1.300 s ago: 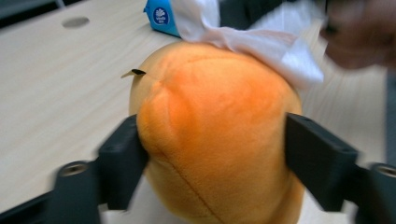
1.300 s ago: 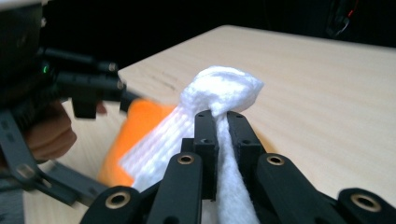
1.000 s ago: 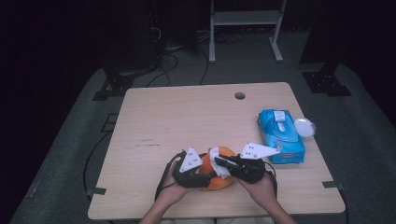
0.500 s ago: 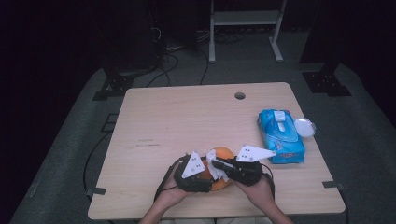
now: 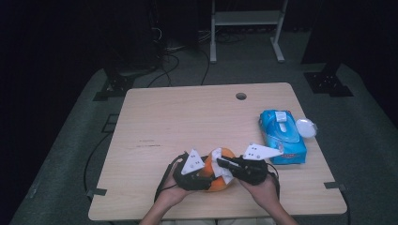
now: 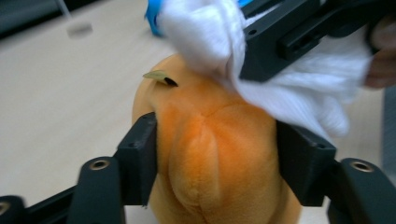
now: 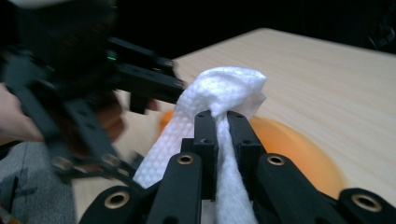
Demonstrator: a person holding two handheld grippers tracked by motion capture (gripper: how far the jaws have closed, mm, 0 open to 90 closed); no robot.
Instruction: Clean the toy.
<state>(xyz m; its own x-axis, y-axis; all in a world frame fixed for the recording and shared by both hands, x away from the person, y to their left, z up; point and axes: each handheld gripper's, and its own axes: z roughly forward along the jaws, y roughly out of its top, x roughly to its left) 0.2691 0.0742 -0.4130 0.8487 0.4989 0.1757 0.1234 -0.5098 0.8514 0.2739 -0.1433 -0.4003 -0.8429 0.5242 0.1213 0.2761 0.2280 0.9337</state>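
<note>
An orange plush toy (image 5: pixel 226 153) sits near the table's front edge between both hands. My left gripper (image 6: pixel 215 154) is shut on it, one pad pressing into each side of the plush toy (image 6: pixel 210 140). Its jaws have just been closing on the toy. My right gripper (image 7: pixel 223 126) is shut on a white wipe (image 7: pixel 224 88), whose crumpled end bulges past the fingertips. The wipe (image 6: pixel 303 93) lies against the top of the toy. In the high view the left gripper (image 5: pixel 206 172) and right gripper (image 5: pixel 219 164) meet over the toy.
A blue pack of wipes (image 5: pixel 281 136) lies at the table's right side with a white round lid (image 5: pixel 306 127) beside it. A cable hole (image 5: pixel 241 96) sits near the far edge of the wooden table (image 5: pixel 187 122). Dark floor, stands and cables surround it.
Both hands shifted only slightly over the toy. The wipe stays in the right gripper against the plush.
</note>
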